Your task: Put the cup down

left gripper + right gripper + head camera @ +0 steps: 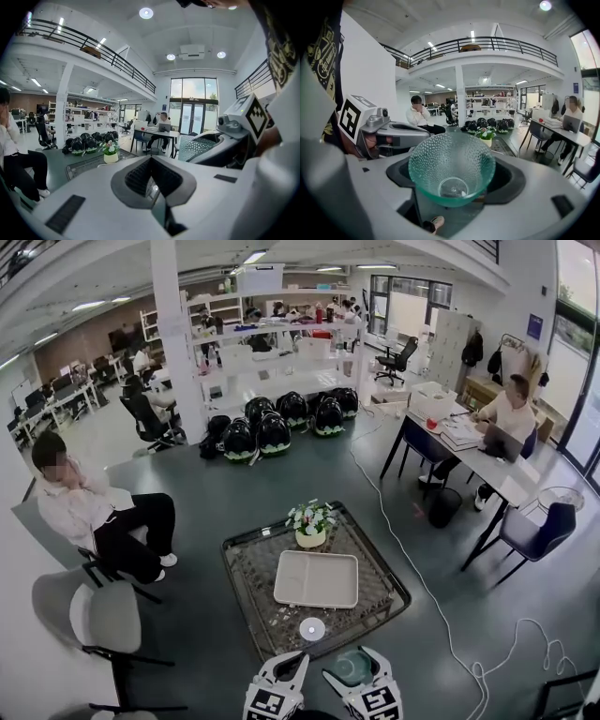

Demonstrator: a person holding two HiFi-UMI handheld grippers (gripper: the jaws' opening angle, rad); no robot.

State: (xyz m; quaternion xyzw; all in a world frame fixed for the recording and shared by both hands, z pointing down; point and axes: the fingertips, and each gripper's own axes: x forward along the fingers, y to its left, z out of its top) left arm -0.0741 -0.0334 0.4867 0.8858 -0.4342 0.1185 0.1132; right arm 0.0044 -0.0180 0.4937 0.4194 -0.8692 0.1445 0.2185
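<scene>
A dimpled green glass cup [451, 171] sits between the jaws of my right gripper [452, 180], mouth toward the camera, and the gripper is shut on it. In the head view the cup [353, 668] and the right gripper [356, 676] hang at the bottom edge, just off the near side of the low wire table [246, 601]. My left gripper [287, 669] hangs beside it, shut with nothing held; its dark pads [140, 178] nearly meet. The cup [199, 146] shows at the right of the left gripper view.
On the table lie a white tray [316, 578], a flower pot [309, 523] at the far side and a small white disc [312, 628] near the front. A seated person [94, 512] and grey chair [89, 615] are left, a desk [487, 465] right, a cable [422, 587] on the floor.
</scene>
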